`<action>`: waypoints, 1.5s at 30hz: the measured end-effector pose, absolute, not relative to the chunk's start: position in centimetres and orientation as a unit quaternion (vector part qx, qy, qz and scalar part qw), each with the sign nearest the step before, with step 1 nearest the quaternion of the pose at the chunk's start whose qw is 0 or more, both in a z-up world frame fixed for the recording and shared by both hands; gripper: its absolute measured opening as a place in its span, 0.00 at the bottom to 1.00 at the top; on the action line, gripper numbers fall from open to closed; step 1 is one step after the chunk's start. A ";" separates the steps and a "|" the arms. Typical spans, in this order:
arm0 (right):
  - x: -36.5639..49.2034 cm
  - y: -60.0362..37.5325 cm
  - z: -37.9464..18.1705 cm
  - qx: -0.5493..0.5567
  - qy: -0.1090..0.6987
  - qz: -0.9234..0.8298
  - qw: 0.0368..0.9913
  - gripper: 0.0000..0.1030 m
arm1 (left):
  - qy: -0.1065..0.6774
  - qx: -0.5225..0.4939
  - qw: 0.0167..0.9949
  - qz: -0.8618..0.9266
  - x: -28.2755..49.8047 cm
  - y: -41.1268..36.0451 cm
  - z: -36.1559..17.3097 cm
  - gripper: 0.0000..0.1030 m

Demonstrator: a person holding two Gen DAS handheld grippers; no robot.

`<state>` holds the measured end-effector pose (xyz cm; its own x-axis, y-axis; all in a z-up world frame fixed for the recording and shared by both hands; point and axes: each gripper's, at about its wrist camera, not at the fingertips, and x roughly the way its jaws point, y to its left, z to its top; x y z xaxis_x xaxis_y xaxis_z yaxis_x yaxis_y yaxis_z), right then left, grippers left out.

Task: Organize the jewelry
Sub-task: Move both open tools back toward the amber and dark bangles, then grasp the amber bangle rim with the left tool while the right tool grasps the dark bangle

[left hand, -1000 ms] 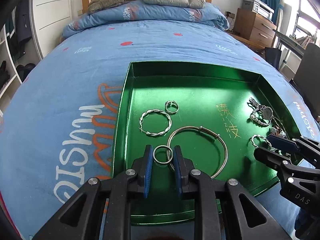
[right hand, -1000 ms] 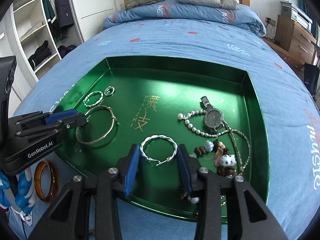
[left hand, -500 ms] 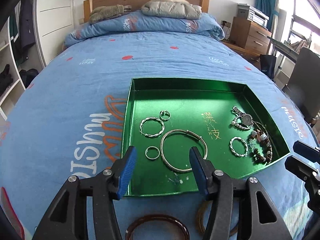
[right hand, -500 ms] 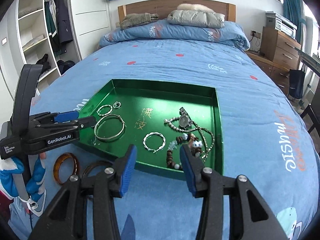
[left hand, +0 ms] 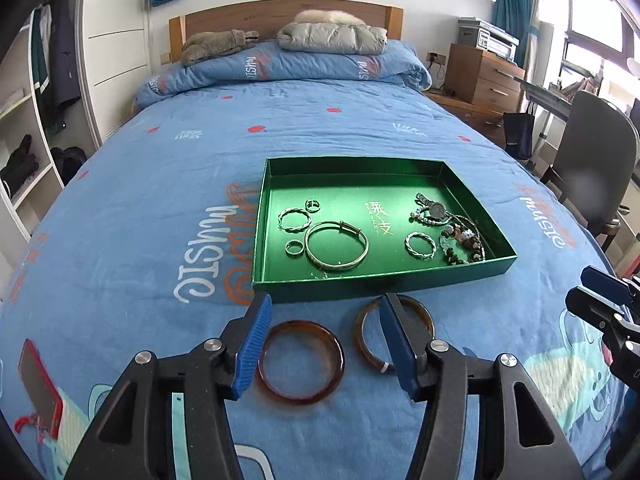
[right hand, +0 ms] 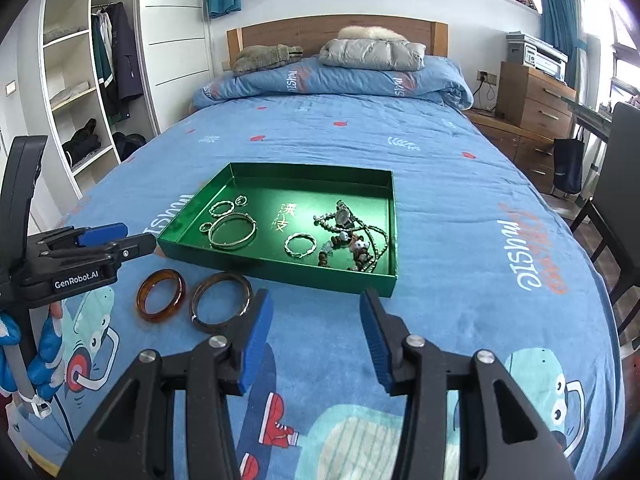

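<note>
On the blue bed [left hand: 140, 208], a shiny green tray [left hand: 404, 280] is holding silver rings, a big silver bangle [left hand: 336, 245], a watch [left hand: 436, 210] and beads. Gold writing is showing inside. Two brown bangles [left hand: 301, 360] are lying just near it. "GenRobot.AI" is showing on the left hand-held gripper [right hand: 120, 238]. Both hand-held grippers, left and right [right hand: 316, 340], are gaping wide, holding nothing.

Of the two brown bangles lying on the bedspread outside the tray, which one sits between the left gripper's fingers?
The wider amber-brown bangle, framed by the open left gripper. The thinner dark brown bangle lies partly behind its right finger.
</note>
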<state>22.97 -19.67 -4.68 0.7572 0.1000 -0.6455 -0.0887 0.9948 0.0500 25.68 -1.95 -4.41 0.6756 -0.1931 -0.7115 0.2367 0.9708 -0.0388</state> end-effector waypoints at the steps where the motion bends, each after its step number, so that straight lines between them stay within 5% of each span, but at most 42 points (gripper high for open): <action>1: 22.4 -19.8 -4.5 0.011 0.343 0.051 0.938 0.42 | 0.386 0.026 0.915 -0.117 25.2 -1.9 -4.3 0.55; 15: 17.7 -20.1 -3.3 0.010 0.340 0.053 0.939 0.42 | 0.389 0.027 0.916 -0.100 20.5 0.4 -4.5 0.62; 28: 25.0 -16.6 -9.3 0.039 0.414 0.119 0.901 0.42 | 0.429 0.018 0.900 -0.080 24.8 3.5 -9.9 0.62; 45: 32.6 -11.7 -14.0 0.009 0.459 0.119 0.880 0.41 | 0.445 0.035 0.889 -0.098 28.5 2.6 -13.5 0.43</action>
